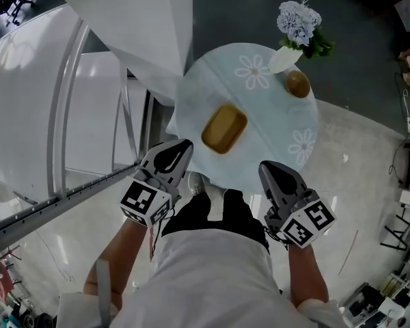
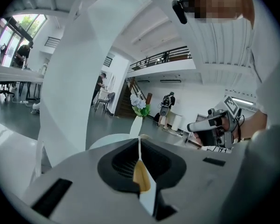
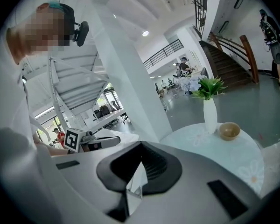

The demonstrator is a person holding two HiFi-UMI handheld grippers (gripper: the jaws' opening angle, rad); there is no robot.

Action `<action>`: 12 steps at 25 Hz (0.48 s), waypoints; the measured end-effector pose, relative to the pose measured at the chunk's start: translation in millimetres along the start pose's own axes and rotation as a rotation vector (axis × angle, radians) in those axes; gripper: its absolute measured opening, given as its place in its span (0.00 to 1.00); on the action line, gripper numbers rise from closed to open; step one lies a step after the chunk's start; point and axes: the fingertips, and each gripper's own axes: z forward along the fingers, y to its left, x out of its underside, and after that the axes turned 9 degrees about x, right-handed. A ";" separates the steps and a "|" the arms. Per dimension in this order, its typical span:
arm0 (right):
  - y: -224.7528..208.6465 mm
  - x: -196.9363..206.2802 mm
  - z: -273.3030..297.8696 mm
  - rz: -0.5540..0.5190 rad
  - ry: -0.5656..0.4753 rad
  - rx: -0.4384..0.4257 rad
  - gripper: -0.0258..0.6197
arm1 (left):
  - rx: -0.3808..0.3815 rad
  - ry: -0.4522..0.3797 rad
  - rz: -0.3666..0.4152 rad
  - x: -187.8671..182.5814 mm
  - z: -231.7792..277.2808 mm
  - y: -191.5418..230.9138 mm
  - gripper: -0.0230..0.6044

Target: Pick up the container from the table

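Both tools have their jaws pressed together on nothing: the left gripper [image 1: 172, 157] and right gripper [image 1: 279, 175] hover at the near edge of the round floral-cloth table [image 1: 273, 125]. Reaching in like that, I judge, would shove the shallow yellow rectangular container [image 1: 224, 128], lying just beyond the left gripper, across the cloth. It looks empty, as does the small round brown bowl [image 1: 298, 83] far right. The white vase [image 1: 284, 59] holds pale flowers.

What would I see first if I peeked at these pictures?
The yellow container in the middle of the round table stands out first. At its far edge stand flowers in a white vase, beside a small bowl. The left gripper and right gripper hang shut by the near edge.
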 end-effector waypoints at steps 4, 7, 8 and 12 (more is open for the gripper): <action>-13.4 0.2 11.6 -0.001 0.014 -0.019 0.07 | -0.019 0.025 -0.004 8.5 17.5 10.1 0.07; -23.7 -0.3 20.7 -0.001 0.029 -0.038 0.07 | -0.036 0.039 -0.011 13.1 31.4 17.4 0.07; -27.1 0.1 23.5 0.001 0.037 -0.047 0.07 | -0.044 0.046 -0.014 15.2 35.9 19.8 0.07; -42.9 2.8 33.6 0.014 0.075 -0.082 0.07 | -0.076 0.081 -0.029 27.8 54.8 28.8 0.07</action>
